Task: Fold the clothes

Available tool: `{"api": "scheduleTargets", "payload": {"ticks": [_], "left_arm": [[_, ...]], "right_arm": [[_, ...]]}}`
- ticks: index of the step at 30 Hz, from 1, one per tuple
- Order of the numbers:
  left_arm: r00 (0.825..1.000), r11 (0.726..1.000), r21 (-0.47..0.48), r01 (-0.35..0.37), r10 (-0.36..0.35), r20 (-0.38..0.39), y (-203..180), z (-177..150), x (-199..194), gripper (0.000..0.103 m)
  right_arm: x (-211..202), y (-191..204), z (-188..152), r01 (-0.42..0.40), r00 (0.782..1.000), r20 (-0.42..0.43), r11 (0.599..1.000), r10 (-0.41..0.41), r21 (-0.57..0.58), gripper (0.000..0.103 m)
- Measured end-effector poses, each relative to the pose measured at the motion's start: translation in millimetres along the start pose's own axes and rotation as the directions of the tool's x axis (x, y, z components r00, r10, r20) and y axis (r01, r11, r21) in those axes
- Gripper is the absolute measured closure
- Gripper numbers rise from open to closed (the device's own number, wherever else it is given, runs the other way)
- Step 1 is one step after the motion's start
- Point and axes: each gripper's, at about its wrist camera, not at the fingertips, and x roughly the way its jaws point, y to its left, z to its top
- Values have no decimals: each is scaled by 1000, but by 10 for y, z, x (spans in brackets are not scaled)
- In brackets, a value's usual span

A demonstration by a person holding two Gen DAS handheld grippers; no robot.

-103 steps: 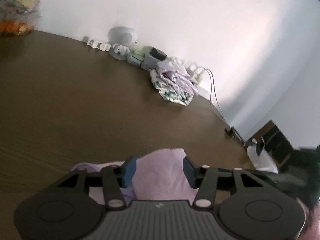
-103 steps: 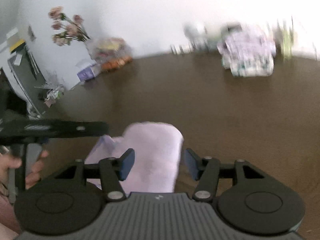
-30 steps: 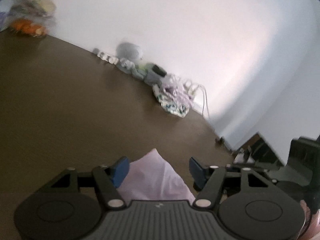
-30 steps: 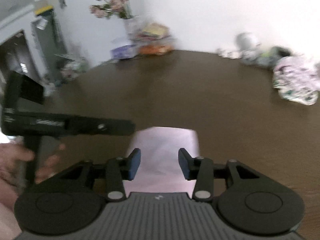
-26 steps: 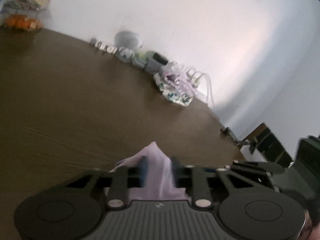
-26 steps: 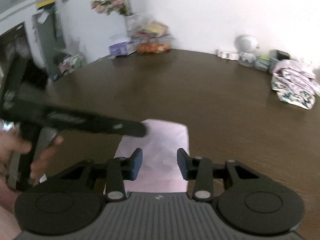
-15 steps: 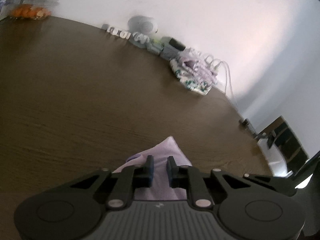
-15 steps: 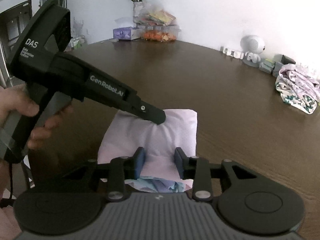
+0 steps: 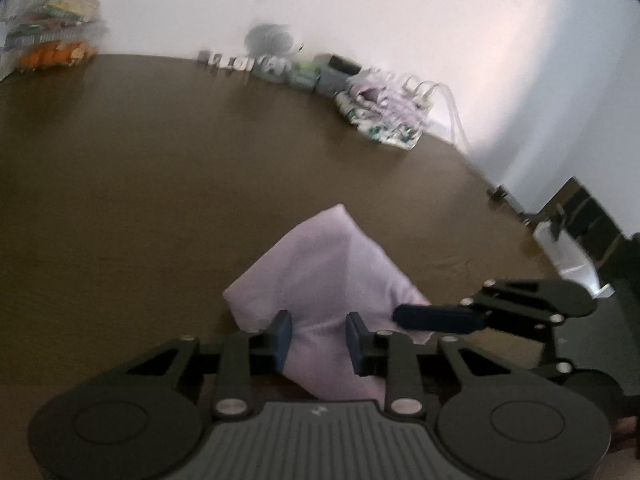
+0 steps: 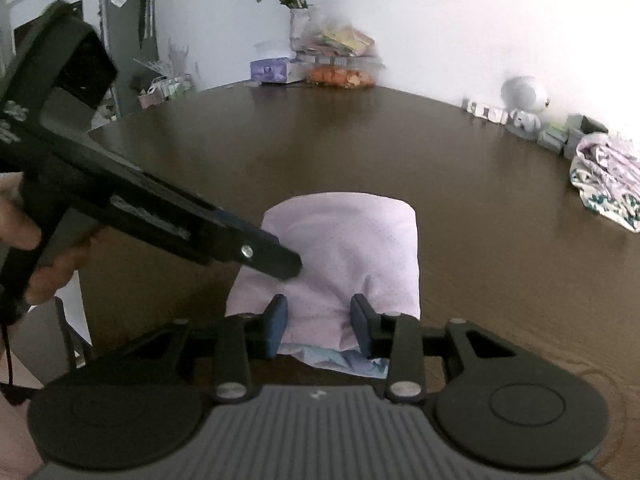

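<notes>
The left hand-held gripper (image 9: 319, 338) is held low and level, its two blue-padded fingers parted with a clear gap between them; seen from the right wrist view, its body slants down from upper left to a tip at centre, gripped at the handle by the person's left hand (image 10: 24, 240). The right hand-held gripper (image 10: 319, 326) also has its fingers spread apart, pointing forward, and in the left wrist view it reaches in sideways from the right.
</notes>
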Motion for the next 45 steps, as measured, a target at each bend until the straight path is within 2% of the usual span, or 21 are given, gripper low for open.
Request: {"api": "scheduleTargets", "payload": {"ticks": [4,7,9,13,15,22,25,26,27,28,29,30,31,33,35,38,40,41,45], "left_arm": [[1000,1000,-8,-2,2,7,13,-6,-11,74],[998,1000,-9,29,-28,51,-3,-10,-149,65],[996,999,8,44,-45,74,-50,-16,-241,64],[999,999,44,23,-24,36,-138,-65,-141,67],[1000,998,63,10,-11,14,-182,-91,-79,76],[999,994,102,-37,36,10,-239,-142,-13,78],[999,995,94,-32,31,12,-224,-125,-35,77],[1000,997,80,-20,18,19,-200,-104,-61,69],[999,998,57,-5,3,36,-164,-88,-115,53],[998,999,30,14,-16,66,-115,-80,-193,45],[994,999,-6,36,-35,101,-51,-75,-281,28],[989,997,-45,60,-54,137,18,-73,-369,12],[984,993,-79,83,-69,163,80,-70,-445,9],[976,981,-151,126,-95,194,184,-71,-570,1],[972,963,-222,151,-104,211,266,-114,-649,0],[969,920,-335,204,-141,201,363,-221,-655,0],[970,891,-393,228,-172,173,390,-283,-622,0],[972,885,-409,223,-171,160,387,-315,-612,0],[984,905,-391,170,-135,117,282,-345,-596,0]], "right_arm": [[-44,30,-2,7,1000,9,1000,-7,-11,65],[-164,-35,14,12,999,45,1000,-13,22,63],[-264,-117,36,31,997,68,998,-35,55,63],[-211,-263,19,34,998,43,995,-38,93,65],[-126,-268,-2,37,999,11,994,-38,99,65],[-13,-187,-96,66,997,-34,993,-63,93,65],[-41,-174,-88,67,997,-34,993,-64,93,64],[-88,-201,-80,53,999,-19,993,-51,110,63],[-139,-230,-70,37,999,-2,991,-37,129,62],[-232,-280,-63,13,999,28,987,-18,161,57],[-328,-340,-51,-6,998,56,982,-4,188,52],[-424,-400,-38,-25,996,84,977,7,214,39],[-534,-468,-31,-42,993,113,971,16,237,26],[-704,-583,-26,-73,988,149,961,34,268,18],[-807,-691,-56,-116,983,172,943,64,312,1],[-923,-837,-110,-171,975,197,911,102,375,0],[-906,-891,-158,-166,978,185,894,95,415,0],[-880,-909,-179,-162,980,174,886,94,434,0],[-757,-956,-208,-157,985,131,870,108,467,0]]}}
